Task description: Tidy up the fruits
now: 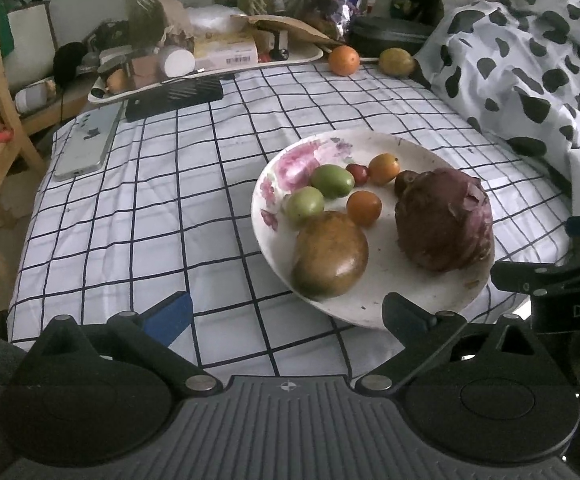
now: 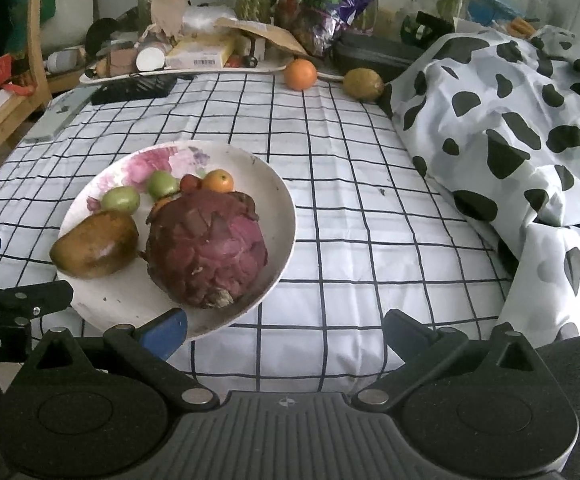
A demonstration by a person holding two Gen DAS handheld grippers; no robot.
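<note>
Sitting at the left edge of the left wrist view, a phone [image 1: 90, 142] lies flat on the checked cloth [image 1: 162, 208], well clear of the work. Moving right, the left gripper [image 1: 286, 316] stands with its jaws spread wide and nothing between them, its right finger just over the near rim of the floral plate [image 1: 370, 312]. On that plate lie a mango [image 1: 330, 260], two green fruits [image 1: 318, 192], small orange fruits [image 1: 364, 208] and a dragon fruit [image 1: 444, 220]. Further right and up, at the top centre, an orange [image 1: 343, 61] and a yellowish fruit [image 1: 396, 62] wait at the far edge of the cloth (still off the plate, so the sorting looks unfinished). In the right wrist view the right gripper [image 2: 286, 328] is likewise wide open and empty, with its left finger over the plate's near rim.

Risks, as I judge them: either finger could catch the rim and tip the plate, rolling the small round fruits off. Reaching for the far pair means passing over the heaped plate, and the orange could roll away into the cluttered tray [image 1: 310, 56] behind when nudged. The dragon fruit looks soft; a hard squeeze could bruise it.
</note>
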